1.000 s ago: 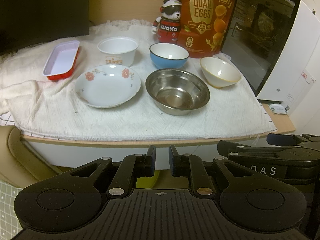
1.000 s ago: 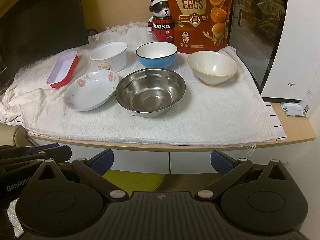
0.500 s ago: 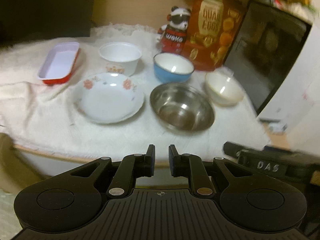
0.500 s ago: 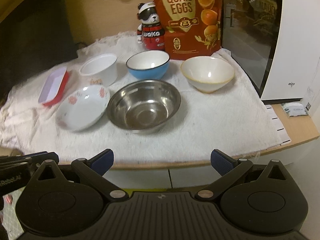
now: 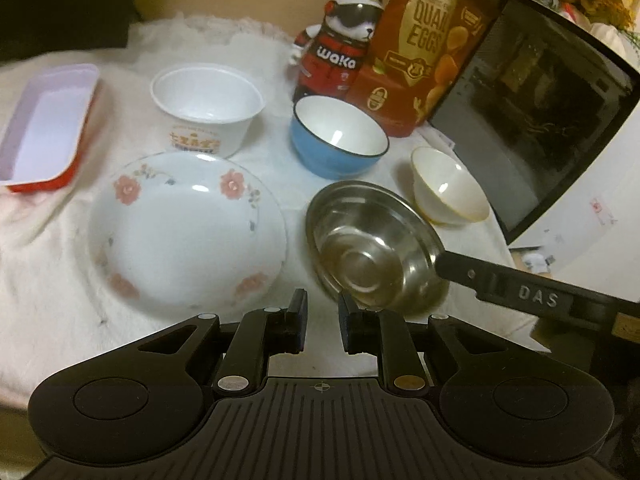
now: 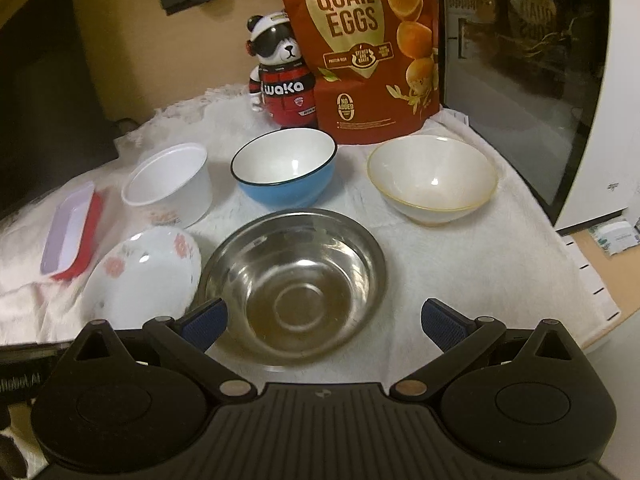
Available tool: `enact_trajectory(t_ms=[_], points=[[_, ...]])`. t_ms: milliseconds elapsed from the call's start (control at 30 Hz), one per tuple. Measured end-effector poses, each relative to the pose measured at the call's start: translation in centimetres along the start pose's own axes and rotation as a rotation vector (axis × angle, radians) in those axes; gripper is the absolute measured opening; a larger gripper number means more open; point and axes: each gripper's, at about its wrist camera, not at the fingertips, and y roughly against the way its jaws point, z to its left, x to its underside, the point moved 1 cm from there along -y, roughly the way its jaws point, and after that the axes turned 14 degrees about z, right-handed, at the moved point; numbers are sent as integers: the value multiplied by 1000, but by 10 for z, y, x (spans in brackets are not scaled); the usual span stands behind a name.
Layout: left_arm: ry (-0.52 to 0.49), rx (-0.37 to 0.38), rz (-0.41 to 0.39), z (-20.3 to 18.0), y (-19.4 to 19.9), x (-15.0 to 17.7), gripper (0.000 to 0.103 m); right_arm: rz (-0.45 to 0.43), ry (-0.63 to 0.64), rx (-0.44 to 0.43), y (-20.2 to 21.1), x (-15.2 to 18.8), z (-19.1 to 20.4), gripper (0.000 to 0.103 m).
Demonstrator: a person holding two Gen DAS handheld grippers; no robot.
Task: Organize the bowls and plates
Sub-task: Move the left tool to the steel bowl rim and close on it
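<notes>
Both grippers have advanced over the tabletop (image 5: 52,280). Left wrist view: left gripper (image 5: 322,320), fingers nearly together and empty, hovers between floral plate (image 5: 186,228) and steel bowl (image 5: 372,248). Right wrist view: right gripper (image 6: 324,320), fingers spread wide, frames the steel bowl (image 6: 294,280). Nothing is stacked yet.

The left black two-finger gripper (image 5: 322,322) was held low over the near edge of the white cloth-covered table (image 5: 56,280), its dark-padded jaws drawn close together with only a narrow gap and nothing between them. The right black two-finger gripper (image 6: 324,322) hovered over the same near edge, its blue-padded fingers (image 6: 204,320) spread wide apart and holding nothing.
</notes>
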Motion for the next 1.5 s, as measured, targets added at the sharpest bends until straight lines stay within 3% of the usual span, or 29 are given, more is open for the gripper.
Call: enact_trajectory(t_ms=[167, 367, 600, 967, 1300, 1500], points=[[-68, 1, 12, 27, -8, -28, 19, 41, -50, 31, -21, -16, 21, 103], [-89, 90, 60, 40, -29, -66, 19, 76, -111, 34, -31, -23, 24, 103], [-76, -23, 58, 20, -57, -81, 19, 102, -62, -55, -63, -44, -10, 103], [77, -161, 43, -1, -78, -86, 19, 307, 50, -239, -130, -63, -59, 103], [101, -172, 68, -4, -84, -85, 19, 290, 86, -246, -131, -55, -63, 103], [113, -157, 53, -1, -83, -84, 19, 278, 162, -166, -131, -49, -50, 103]])
